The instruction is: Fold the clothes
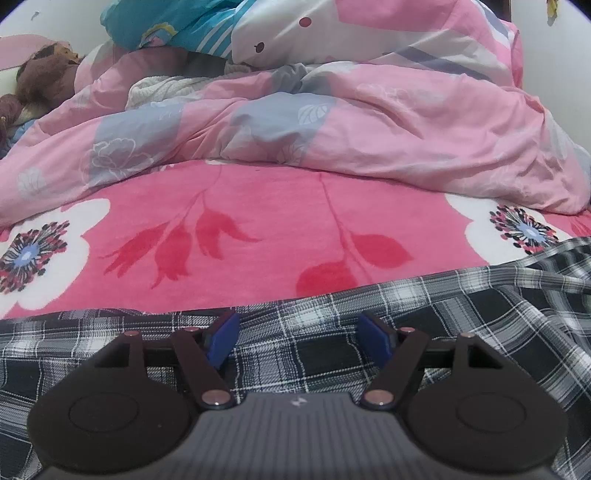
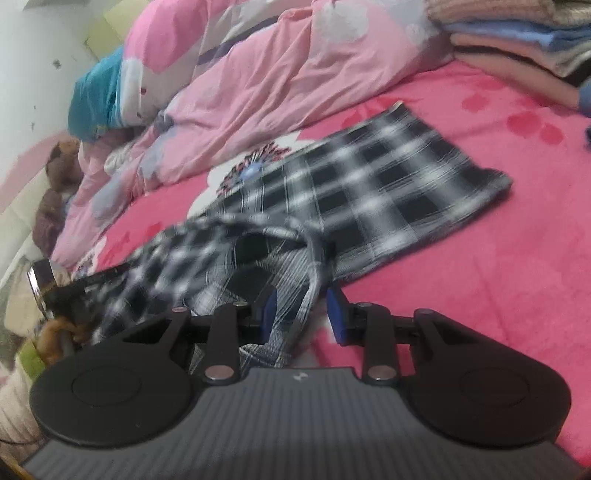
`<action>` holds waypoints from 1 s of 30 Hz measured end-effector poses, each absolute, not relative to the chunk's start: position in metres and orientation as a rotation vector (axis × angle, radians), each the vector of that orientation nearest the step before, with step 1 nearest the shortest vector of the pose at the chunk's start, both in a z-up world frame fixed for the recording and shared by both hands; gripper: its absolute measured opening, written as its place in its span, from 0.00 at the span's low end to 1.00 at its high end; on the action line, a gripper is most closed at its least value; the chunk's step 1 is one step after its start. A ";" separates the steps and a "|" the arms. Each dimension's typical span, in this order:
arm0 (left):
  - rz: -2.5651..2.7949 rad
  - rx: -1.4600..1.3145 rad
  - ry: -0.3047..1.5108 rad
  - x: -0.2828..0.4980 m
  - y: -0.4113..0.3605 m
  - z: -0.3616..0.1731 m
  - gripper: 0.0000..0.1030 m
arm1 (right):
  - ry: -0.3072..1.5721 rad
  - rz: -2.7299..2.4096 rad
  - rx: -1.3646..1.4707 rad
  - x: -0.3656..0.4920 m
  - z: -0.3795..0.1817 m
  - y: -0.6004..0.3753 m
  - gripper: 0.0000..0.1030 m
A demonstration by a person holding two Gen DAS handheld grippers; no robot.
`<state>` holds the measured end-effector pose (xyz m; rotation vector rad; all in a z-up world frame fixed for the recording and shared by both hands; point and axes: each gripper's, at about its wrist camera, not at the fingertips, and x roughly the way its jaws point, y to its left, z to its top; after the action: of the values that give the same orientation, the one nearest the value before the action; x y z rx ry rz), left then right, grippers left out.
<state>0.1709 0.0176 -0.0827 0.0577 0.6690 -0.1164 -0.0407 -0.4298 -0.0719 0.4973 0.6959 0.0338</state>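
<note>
I am spreading my left fingers [image 1: 297,338] wide over the black-and-white plaid cotton shirt [image 2: 369,184]; my narrowed right fingers [image 2: 303,314] straddle its collar, not pinching; should grab edge squarely.

Shirt [image 2: 369,192] lies flat on blanket [image 2: 498,288] at bed's near edge. Duvet [image 1: 332,122] heaped behind it, along far side. Pillows [image 1: 229,29] on top of duvet. Folded stack [image 2: 524,40] at far right corner.
</note>
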 end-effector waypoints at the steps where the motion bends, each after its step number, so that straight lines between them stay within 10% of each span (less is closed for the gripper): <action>1: -0.114 0.062 0.667 0.171 0.017 -0.083 0.71 | 0.701 0.029 0.470 -0.037 -0.075 -0.426 0.24; 3: -0.113 0.062 0.665 0.171 0.017 -0.083 0.72 | 0.711 0.014 0.406 -0.027 -0.078 -0.419 0.02; 30: -0.122 0.025 0.657 0.170 0.021 -0.083 0.72 | 0.740 -0.217 -0.249 0.146 -0.006 -0.456 0.01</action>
<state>0.1695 0.0214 -0.0831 0.0248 0.6569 -0.1222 0.1461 -0.4558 -0.0055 -0.2489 0.7398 -0.2171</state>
